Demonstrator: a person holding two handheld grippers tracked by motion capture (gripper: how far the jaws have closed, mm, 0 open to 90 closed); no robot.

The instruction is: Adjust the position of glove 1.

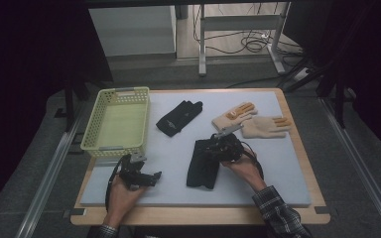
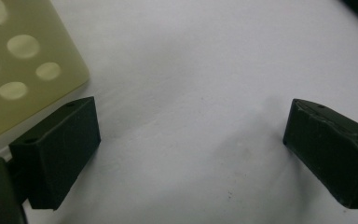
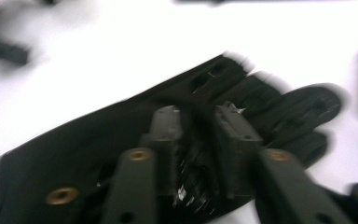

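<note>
A black glove [image 1: 202, 169] lies flat on the pale mat [image 1: 283, 173], just right of centre. My right gripper [image 1: 214, 148] presses down on its upper end. In the right gripper view the jaws stand close together with a fold of the black glove [image 3: 74, 154] pinched between them, so my right gripper [image 3: 200, 122] is shut on it. My left gripper [image 1: 153, 176] rests low on the mat near the front left. Its jaws are wide apart with nothing between them, and in its own view my left gripper [image 2: 191, 128] hovers over bare mat.
A yellow-green basket [image 1: 114, 148] stands at the mat's left; its corner [image 2: 14, 70] is close to my left jaw. A second black glove [image 1: 178, 118] lies at the back centre. Two beige gloves [image 1: 234, 115] [image 1: 265, 127] lie at the back right.
</note>
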